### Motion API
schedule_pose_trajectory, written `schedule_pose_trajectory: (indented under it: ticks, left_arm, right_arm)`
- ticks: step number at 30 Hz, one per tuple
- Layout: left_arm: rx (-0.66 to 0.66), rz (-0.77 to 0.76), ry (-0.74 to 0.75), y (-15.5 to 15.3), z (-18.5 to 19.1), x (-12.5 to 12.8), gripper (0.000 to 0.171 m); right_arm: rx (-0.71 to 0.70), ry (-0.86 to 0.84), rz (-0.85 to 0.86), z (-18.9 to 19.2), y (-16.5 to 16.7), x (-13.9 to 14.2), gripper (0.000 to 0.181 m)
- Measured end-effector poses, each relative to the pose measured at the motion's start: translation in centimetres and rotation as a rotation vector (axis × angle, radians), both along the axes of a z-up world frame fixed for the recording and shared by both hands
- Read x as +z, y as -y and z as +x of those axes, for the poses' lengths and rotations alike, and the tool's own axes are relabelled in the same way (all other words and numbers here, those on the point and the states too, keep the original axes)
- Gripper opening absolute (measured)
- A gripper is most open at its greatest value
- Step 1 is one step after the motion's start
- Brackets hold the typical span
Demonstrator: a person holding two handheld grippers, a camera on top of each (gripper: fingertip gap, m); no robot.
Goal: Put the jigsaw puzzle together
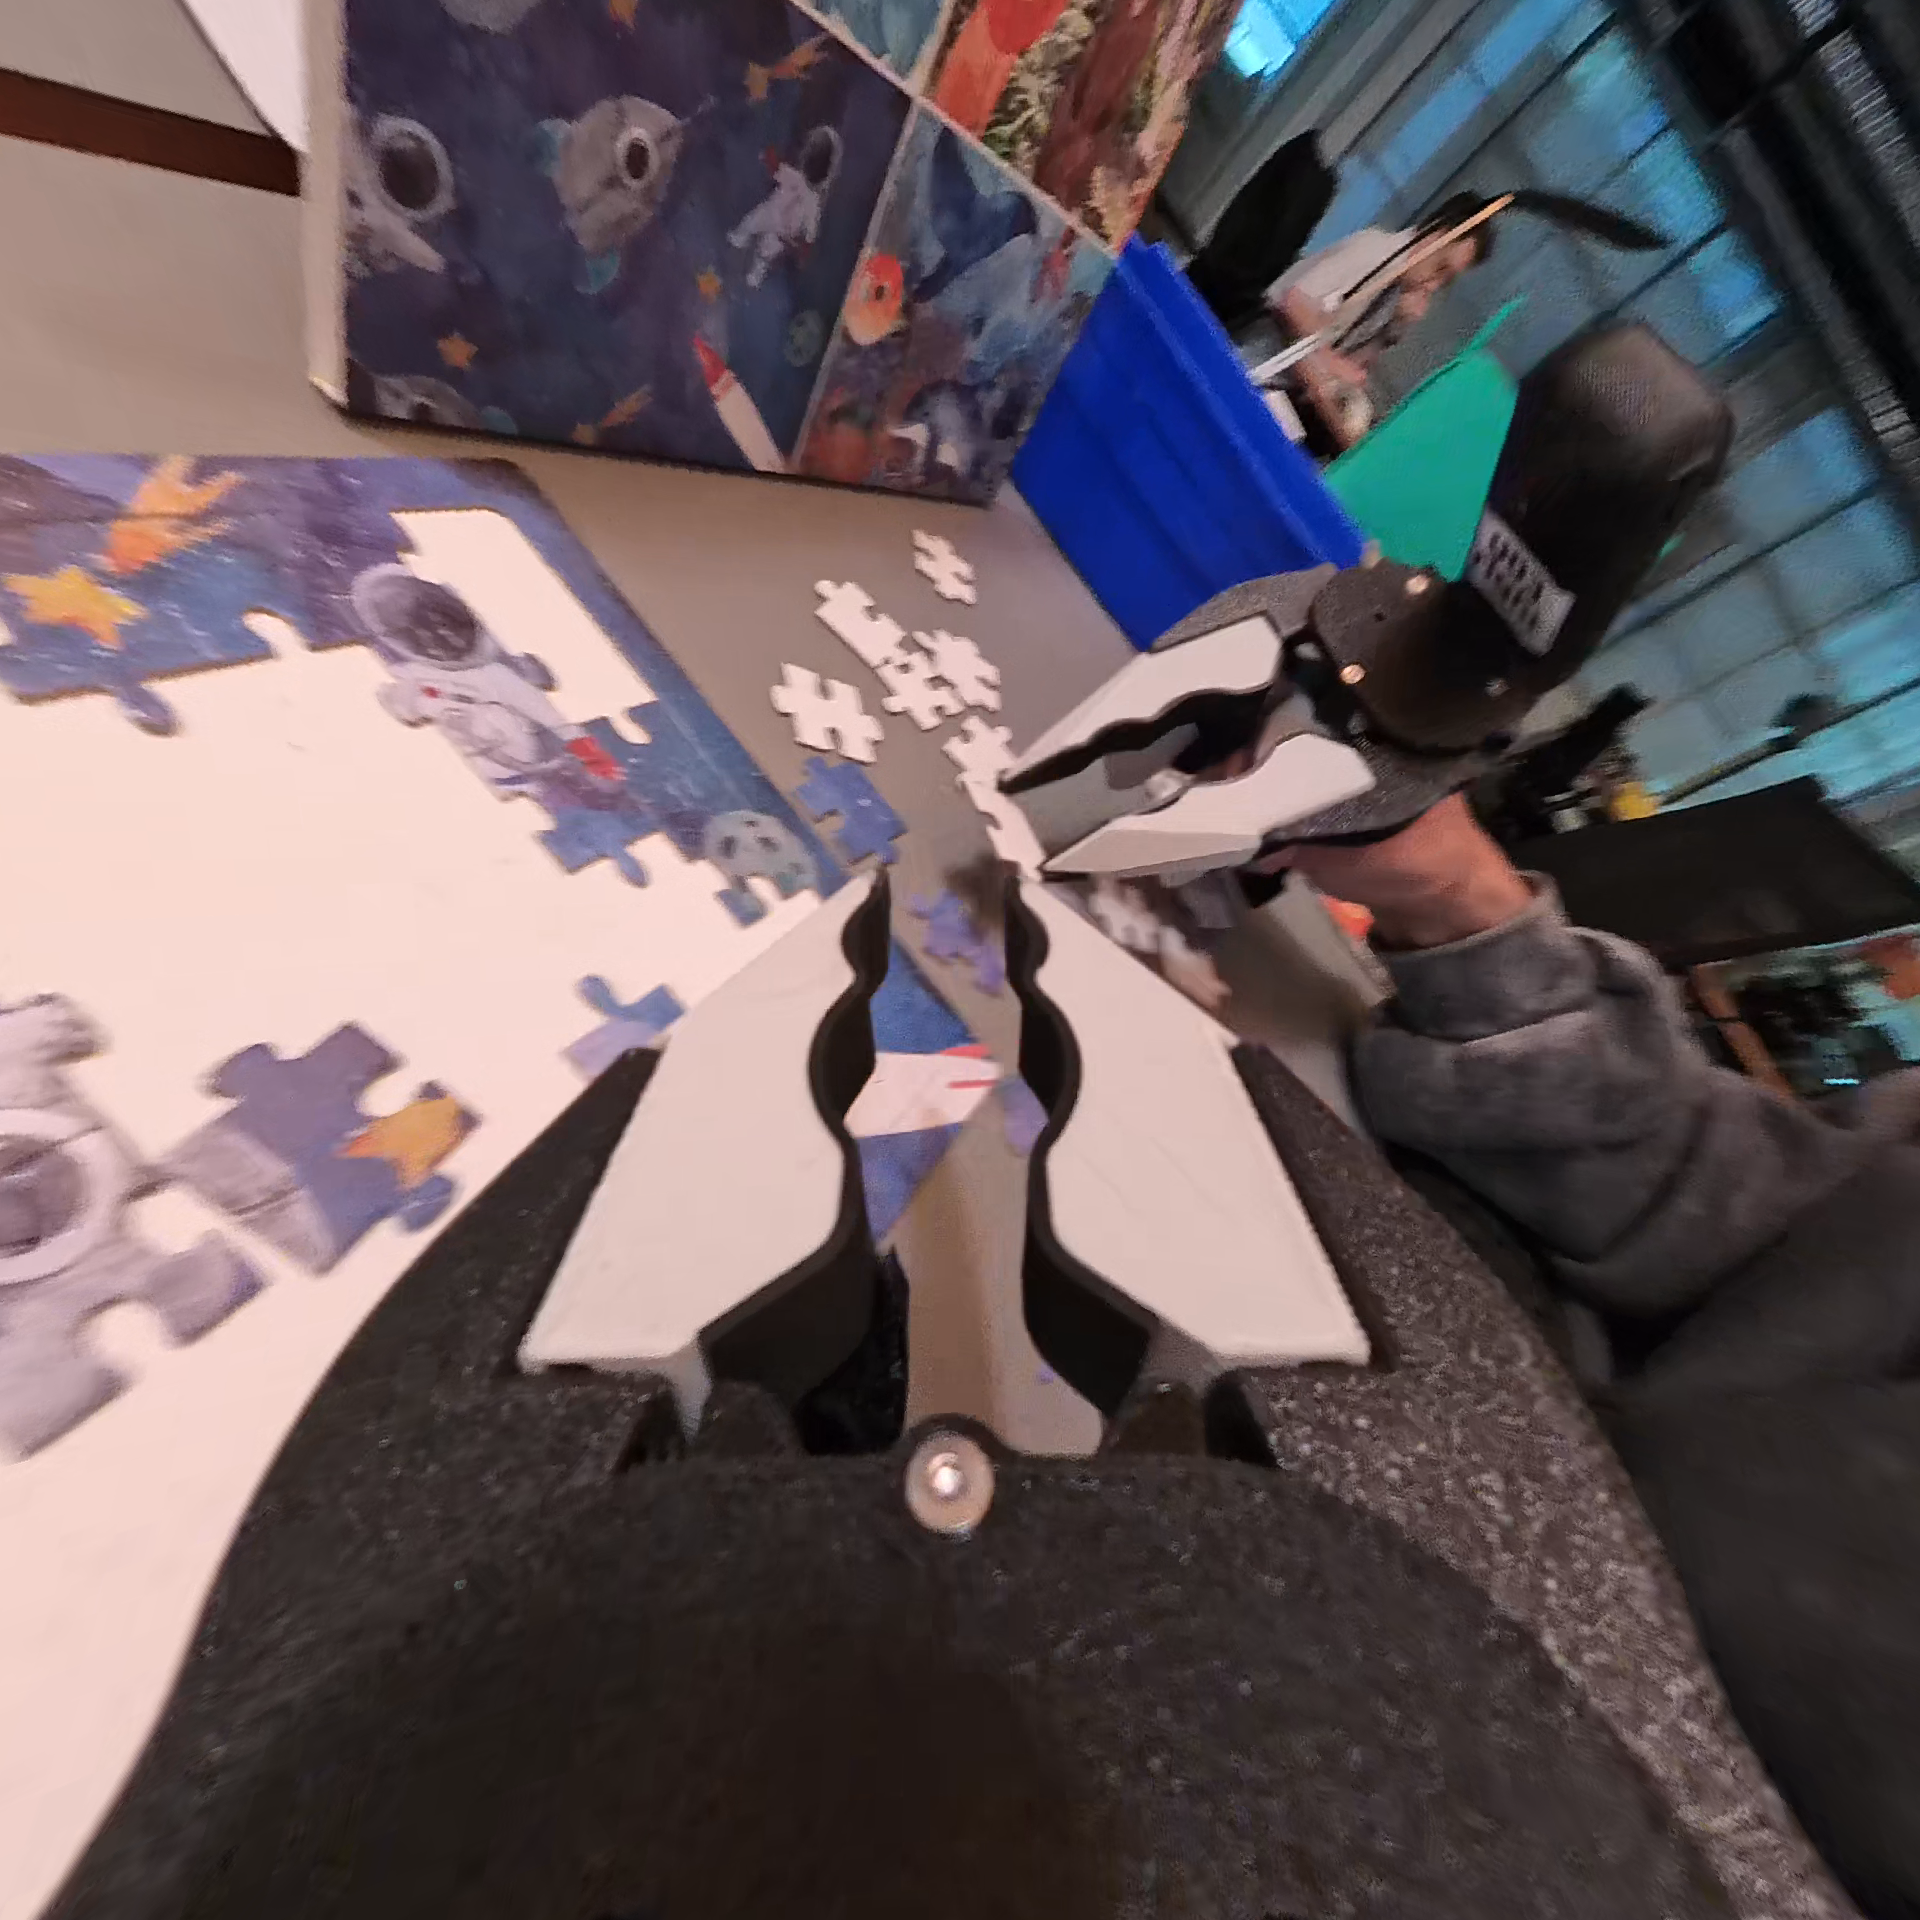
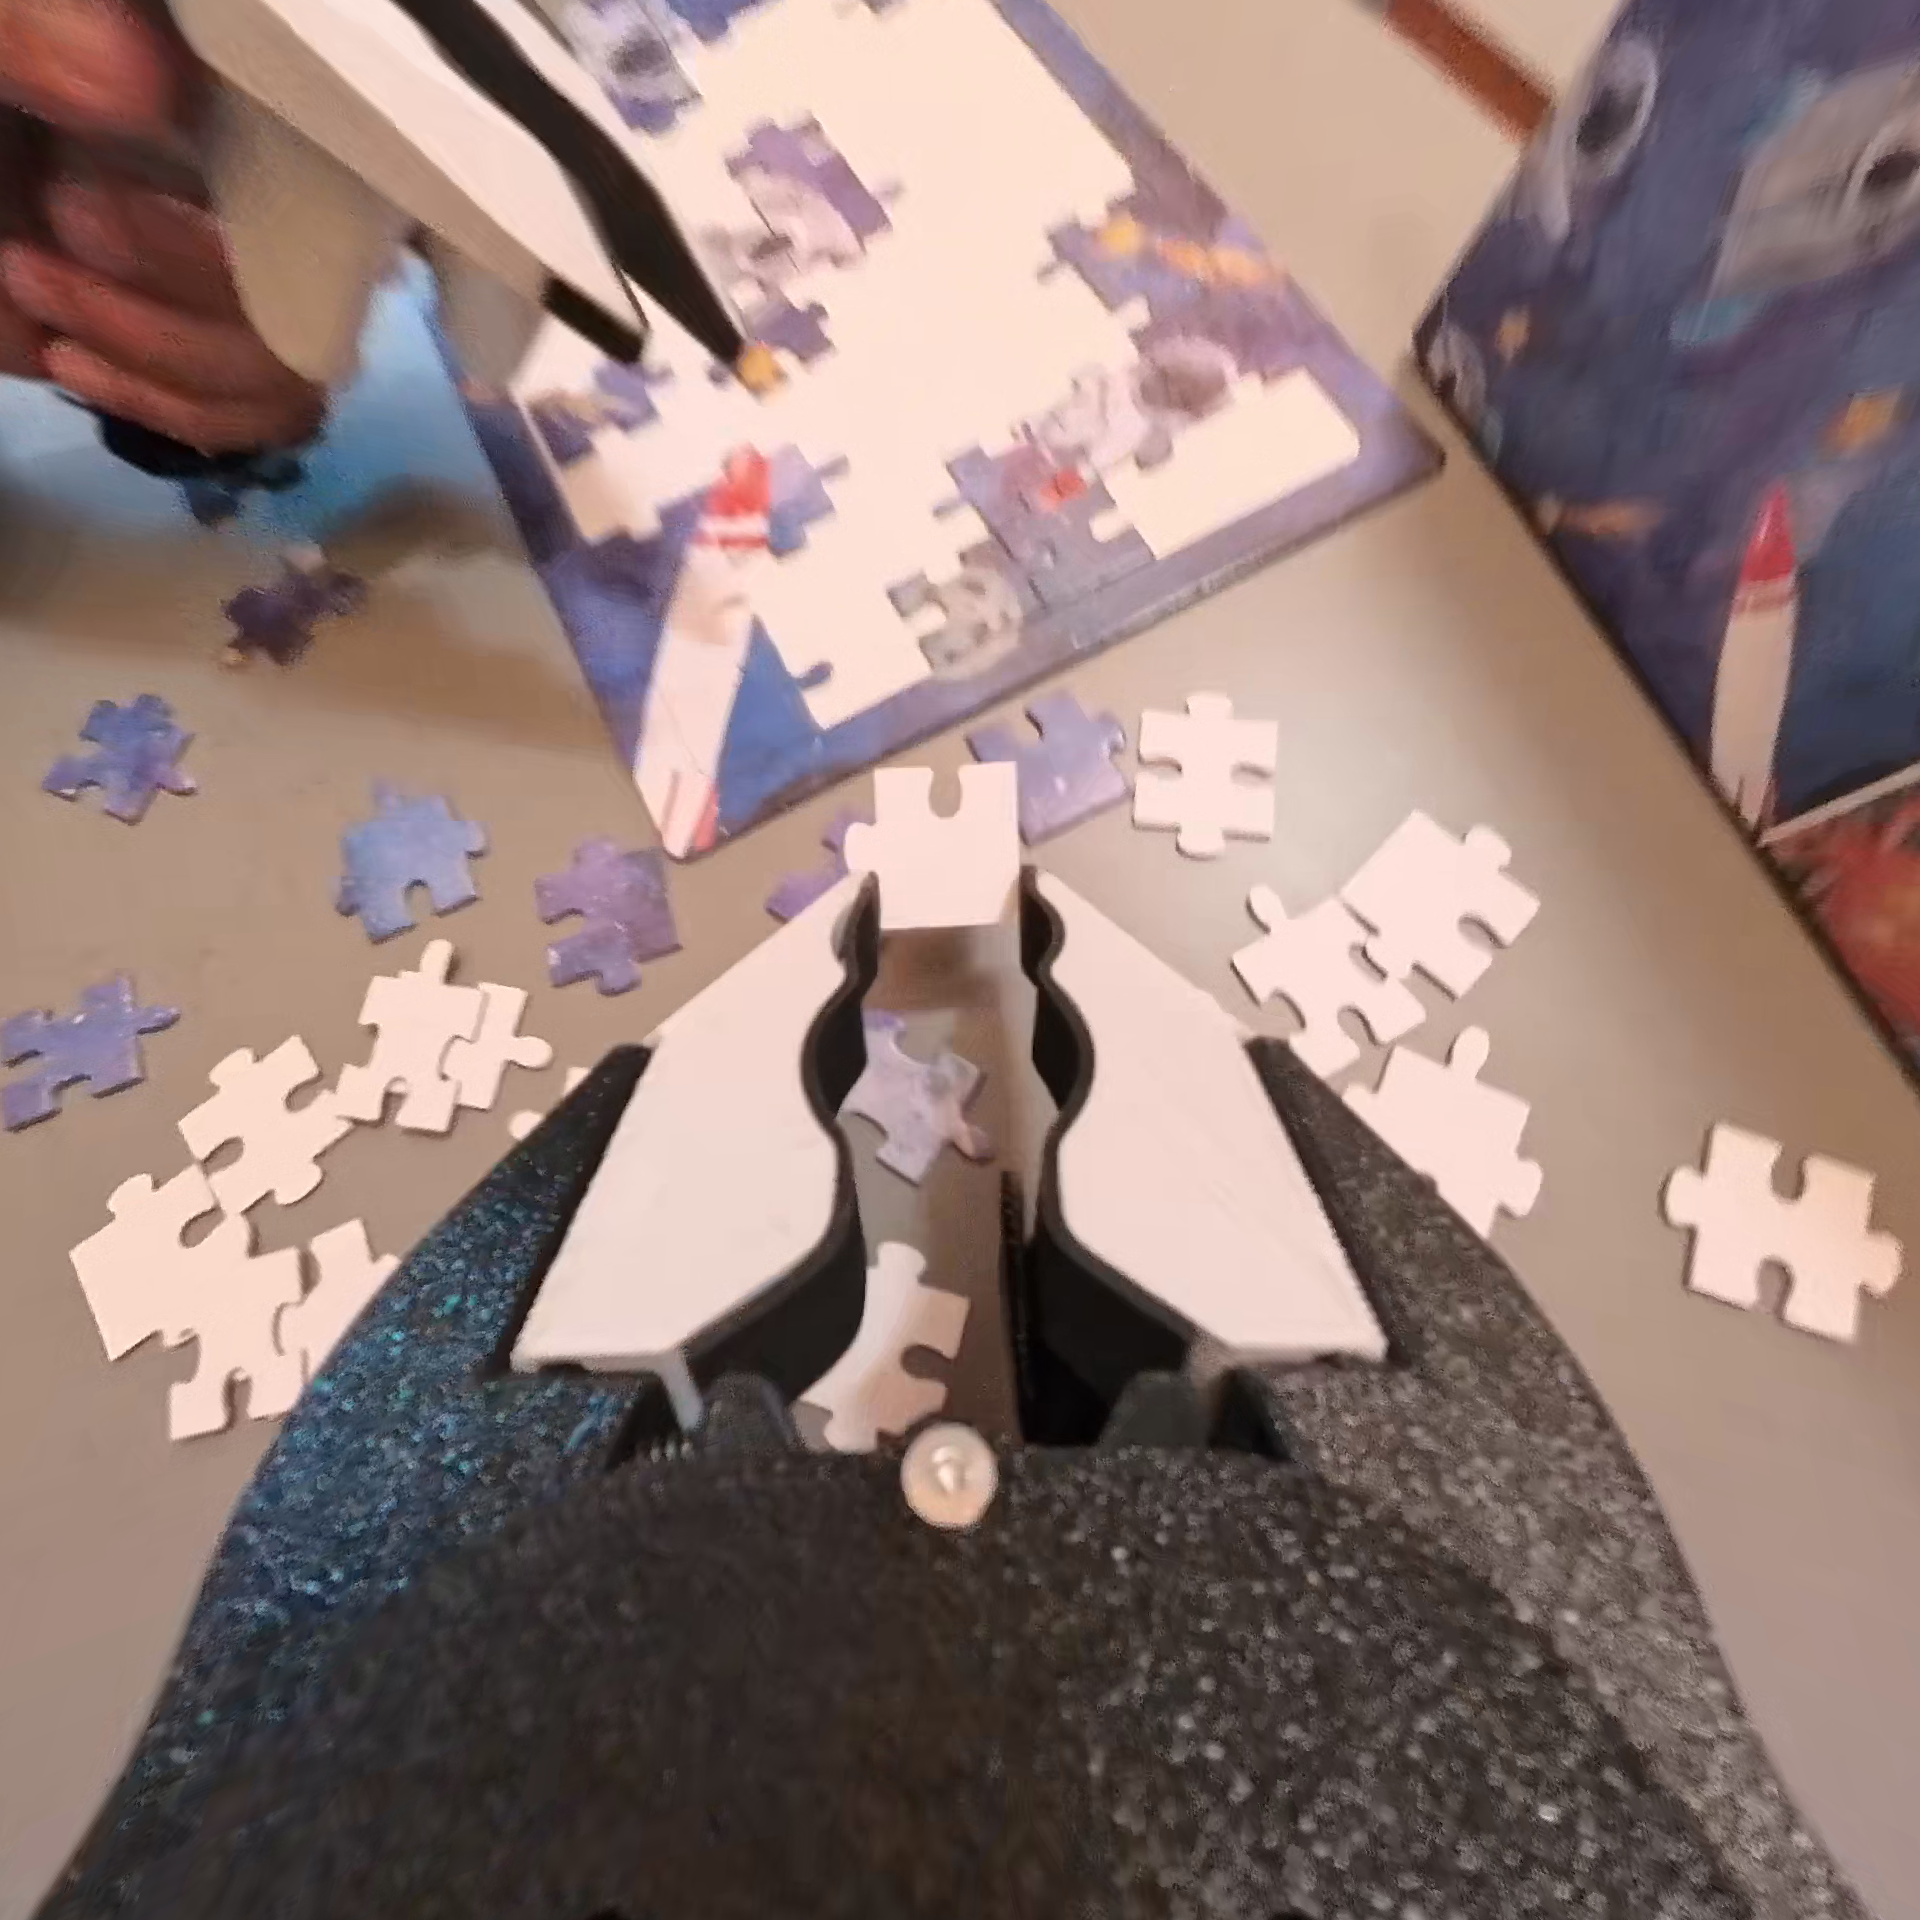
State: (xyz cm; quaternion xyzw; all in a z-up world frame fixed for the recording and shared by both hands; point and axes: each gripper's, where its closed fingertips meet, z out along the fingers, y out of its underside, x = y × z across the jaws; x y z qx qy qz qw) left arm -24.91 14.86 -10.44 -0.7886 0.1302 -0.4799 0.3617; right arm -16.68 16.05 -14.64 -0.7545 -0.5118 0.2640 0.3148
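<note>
Grey tabletop [image 2: 1351,644] lies under us; our right gripper [image 2: 943,883] pinches a white piece [image 2: 943,847], knobs pointing ahead toward the board [image 2: 1382,457], loose pieces [image 2: 1782,1226] either side; left gripper [image 1: 945,894] slightly parted, empty.

Right tool [image 2: 943,894] pinched shut, level; left tool [image 1: 945,899] parted, angled downward, hand-held

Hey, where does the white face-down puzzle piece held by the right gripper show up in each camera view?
Left wrist view: the white face-down puzzle piece sits right of centre, at the tips of the right gripper, partly hidden by them.
Right wrist view: centre, just above the middle, pinched between the fingers, tabs pointing away.
Shared landmark: the blue-bordered puzzle tray with white gaps.
</note>
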Motion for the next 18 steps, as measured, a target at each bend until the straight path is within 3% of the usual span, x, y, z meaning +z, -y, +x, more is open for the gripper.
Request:
schedule_pose_trajectory:
  ticks: [4,7,8,9,10,13,15,18]
  left_arm:
    - [-0.114,-0.069,0.198,1.7,2.5,1.8,0.030]
    - [-0.175,-0.088,0.238,2.7,3.5,2.1,0.031]
    - [-0.195,-0.074,0.230,3.0,3.7,2.2,0.029]
    - [-0.214,-0.053,0.205,3.3,3.9,2.1,0.014]
    - [-0.213,-0.029,0.152,3.4,3.9,1.7,0.005]
    - [-0.157,0.124,-0.068,2.6,3.1,0.7,0.001]
    - [-0.080,0.433,-0.340,1.7,2.2,1.1,0.001]
    - [0.026,0.945,-0.793,1.0,1.6,2.7,0.002]
  right_arm:
    - [0.090,-0.104,0.175,-2.4,1.9,3.9,0.027]
    - [0.136,-0.098,0.344,-3.8,3.1,5.6,0.027]
    - [0.141,-0.082,0.390,-4.1,3.3,5.8,0.027]
    - [0.150,-0.067,0.422,-4.4,3.5,5.7,0.027]
    - [0.152,-0.058,0.447,-4.6,3.7,5.7,0.027]
    - [0.139,-0.090,0.418,-4.5,3.8,5.5,0.034]
    - [0.091,-0.173,0.241,-4.1,3.5,5.5,0.044]
    - [0.051,-0.376,-0.140,-3.5,3.4,6.2,0.042]
